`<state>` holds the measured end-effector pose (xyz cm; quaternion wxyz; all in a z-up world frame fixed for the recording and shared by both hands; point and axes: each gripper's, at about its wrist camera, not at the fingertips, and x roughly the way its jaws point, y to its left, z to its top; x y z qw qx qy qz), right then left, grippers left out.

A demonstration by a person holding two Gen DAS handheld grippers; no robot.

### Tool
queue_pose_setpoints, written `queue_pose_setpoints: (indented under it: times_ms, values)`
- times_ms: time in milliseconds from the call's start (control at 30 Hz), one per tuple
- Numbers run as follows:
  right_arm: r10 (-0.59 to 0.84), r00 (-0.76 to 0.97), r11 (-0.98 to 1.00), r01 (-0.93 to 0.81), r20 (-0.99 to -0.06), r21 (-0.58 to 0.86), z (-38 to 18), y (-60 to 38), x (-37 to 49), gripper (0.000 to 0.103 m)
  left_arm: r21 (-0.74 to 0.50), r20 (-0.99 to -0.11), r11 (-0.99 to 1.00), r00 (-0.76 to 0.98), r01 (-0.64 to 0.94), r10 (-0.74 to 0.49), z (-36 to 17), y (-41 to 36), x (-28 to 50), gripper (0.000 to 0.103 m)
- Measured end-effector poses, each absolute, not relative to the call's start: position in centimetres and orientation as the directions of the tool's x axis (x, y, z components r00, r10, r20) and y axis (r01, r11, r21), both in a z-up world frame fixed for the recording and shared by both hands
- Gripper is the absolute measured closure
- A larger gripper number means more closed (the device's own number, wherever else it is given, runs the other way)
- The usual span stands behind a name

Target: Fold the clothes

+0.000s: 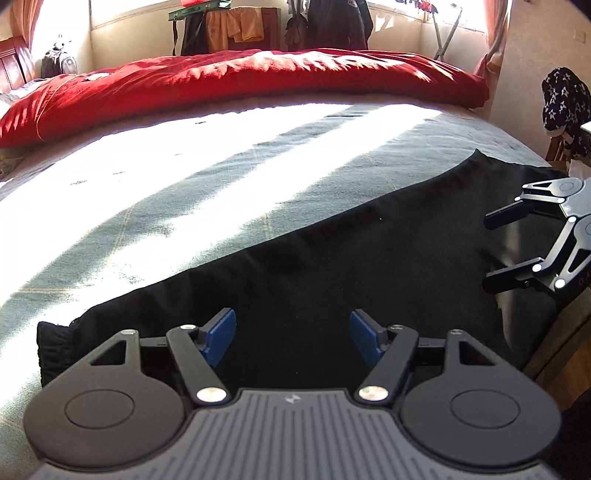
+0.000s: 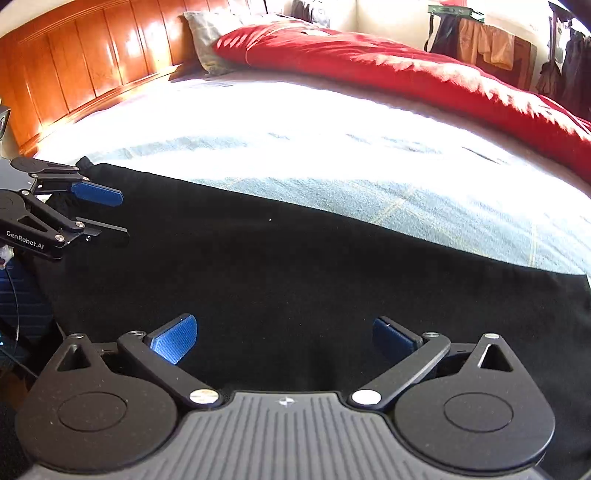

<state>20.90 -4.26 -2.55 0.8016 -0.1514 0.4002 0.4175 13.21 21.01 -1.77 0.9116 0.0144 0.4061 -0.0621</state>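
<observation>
A black garment (image 1: 332, 266) lies spread flat along the near edge of the bed, and it also fills the lower half of the right wrist view (image 2: 295, 280). My left gripper (image 1: 291, 332) is open just above its near edge, close to the bunched cuff end (image 1: 55, 339). My right gripper (image 2: 284, 336) is open over the cloth further along. Each gripper shows in the other's view, the right one (image 1: 491, 251) and the left one (image 2: 118, 214), both open and holding nothing.
The bed has a grey-green sheet (image 1: 184, 192) in bright sunlight and a red quilt (image 1: 240, 81) along its far side. A wooden headboard (image 2: 74, 66) stands at one end. A star-patterned cloth (image 1: 565, 99) hangs off the bed's right side. Clothes (image 1: 236, 29) hang by the window.
</observation>
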Motion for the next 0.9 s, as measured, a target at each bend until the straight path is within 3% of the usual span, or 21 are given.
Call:
queue_pose_setpoints:
  times_ms: [67, 333, 433, 500, 700, 900]
  values:
    - [0.526, 0.311, 0.628, -0.769, -0.791, 0.115, -3.9, -4.3, 21.3, 0.0, -0.052, -0.777, 0.997, 0.624, 0.058, -0.078, -3.3, 22.2, 12.9, 0.033]
    - [0.518, 0.334, 0.658, -0.744, -0.787, 0.117, -5.1, -5.4, 20.5, 0.0, -0.166, -0.763, 0.967, 0.646, -0.195, 0.0, -3.4, 27.1, 9.2, 0.032]
    - [0.502, 0.295, 0.656, -0.743, -0.813, 0.135, -3.8, -4.6, 21.6, 0.0, -0.164, -0.71, 0.972, 0.705, -0.166, 0.0, -2.2, 27.2, 9.5, 0.029]
    - [0.541, 0.334, 0.665, -0.732, -0.771, 0.15, -2.4, -4.3, 22.8, 0.0, -0.156, -0.694, 0.975, 0.72, -0.158, 0.006, -2.2, 27.3, 10.1, 0.022]
    - [0.51, 0.455, 0.757, -0.641, -0.73, 0.129, -1.8, -3.0, 27.9, 0.0, -0.2, -0.735, 0.952, 0.678, -0.232, 0.011, -4.2, 29.2, 9.7, 0.022]
    - [0.546, 0.368, 0.731, -0.648, -0.753, 0.214, -4.5, 1.4, 30.0, 0.0, -0.237, -0.729, 0.945, 0.684, -0.224, -0.021, -3.9, 29.8, 8.5, 0.022]
